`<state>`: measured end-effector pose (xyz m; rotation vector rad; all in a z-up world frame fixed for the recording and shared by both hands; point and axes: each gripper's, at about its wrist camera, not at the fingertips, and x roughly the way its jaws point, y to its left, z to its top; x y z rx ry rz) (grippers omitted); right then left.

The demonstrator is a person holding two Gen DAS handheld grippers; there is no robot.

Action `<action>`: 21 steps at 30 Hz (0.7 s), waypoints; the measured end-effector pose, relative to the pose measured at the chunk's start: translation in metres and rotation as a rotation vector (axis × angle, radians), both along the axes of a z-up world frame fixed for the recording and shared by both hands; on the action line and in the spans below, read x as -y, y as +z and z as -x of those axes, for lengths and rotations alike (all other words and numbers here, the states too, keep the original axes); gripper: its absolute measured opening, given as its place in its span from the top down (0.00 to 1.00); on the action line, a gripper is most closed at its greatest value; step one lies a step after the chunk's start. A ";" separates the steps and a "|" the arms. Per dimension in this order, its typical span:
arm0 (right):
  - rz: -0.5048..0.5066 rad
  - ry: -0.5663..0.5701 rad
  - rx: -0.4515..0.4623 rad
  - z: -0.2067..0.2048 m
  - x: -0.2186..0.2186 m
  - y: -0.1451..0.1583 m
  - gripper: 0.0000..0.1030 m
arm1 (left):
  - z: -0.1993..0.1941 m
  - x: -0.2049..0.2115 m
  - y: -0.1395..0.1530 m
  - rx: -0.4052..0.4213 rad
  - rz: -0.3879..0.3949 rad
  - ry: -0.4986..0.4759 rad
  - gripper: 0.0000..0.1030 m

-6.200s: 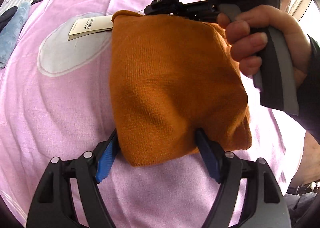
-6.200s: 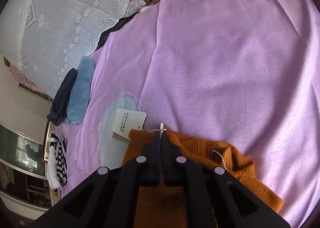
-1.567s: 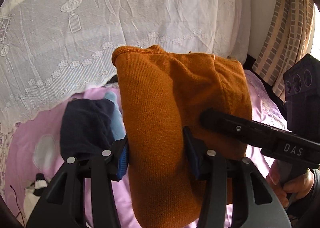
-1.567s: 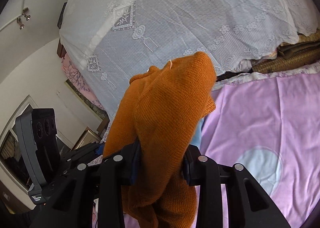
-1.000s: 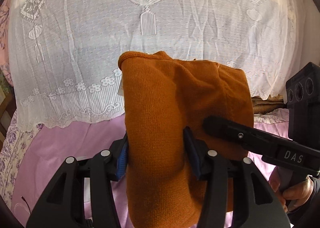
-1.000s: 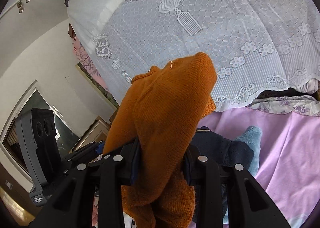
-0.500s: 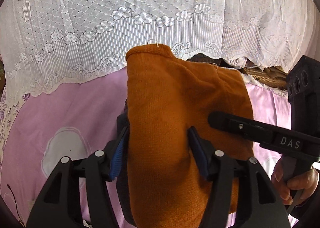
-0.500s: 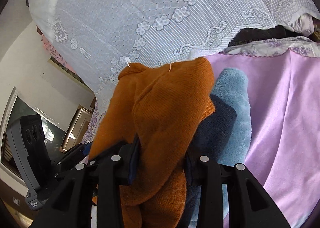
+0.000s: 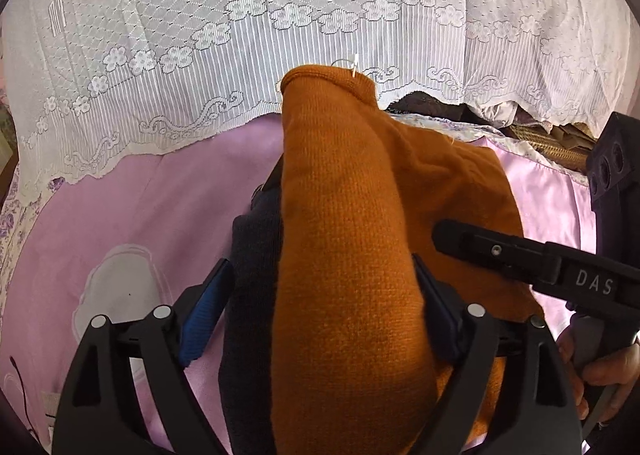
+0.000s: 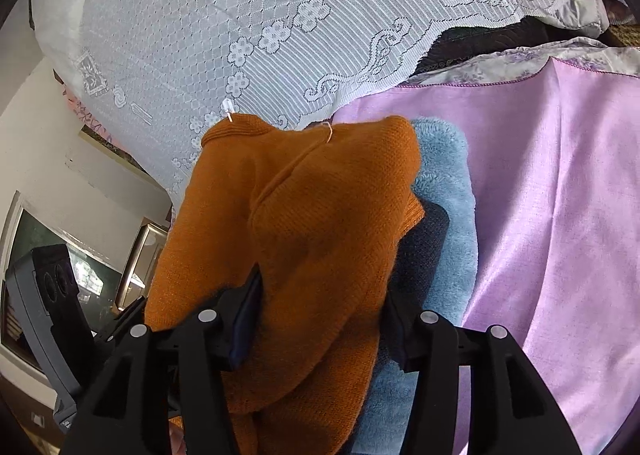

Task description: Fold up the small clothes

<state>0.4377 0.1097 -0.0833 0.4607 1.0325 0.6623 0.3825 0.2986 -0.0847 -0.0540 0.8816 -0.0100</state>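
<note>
Since half a second ago my view has tipped down: more of the pink bed sheet (image 9: pixel 168 191) shows, less lace curtain (image 9: pixel 320 15). Folded orange knit (image 9: pixel 352 255) now sits atop the dark garment (image 9: pixel 252 255) and blue fleece (image 10: pixel 448 191), near the sheet's far edge. Left gripper (image 9: pixel 320 315) jaws have just been opening; blue pad stands clear, knit between them. Right gripper (image 10: pixel 320 319) likewise just widened around the knit; pad contact there I cannot tell.
</note>
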 end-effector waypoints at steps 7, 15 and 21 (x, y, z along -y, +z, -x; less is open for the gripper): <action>0.014 0.006 0.008 0.002 -0.002 -0.003 0.46 | 0.003 -0.002 -0.008 0.007 0.015 0.016 0.15; 0.015 -0.005 0.018 0.005 -0.002 -0.005 0.45 | 0.003 -0.004 -0.014 0.011 0.029 0.023 0.13; -0.004 -0.028 0.028 0.015 0.007 0.029 0.40 | 0.016 -0.018 0.015 -0.014 0.119 0.083 0.13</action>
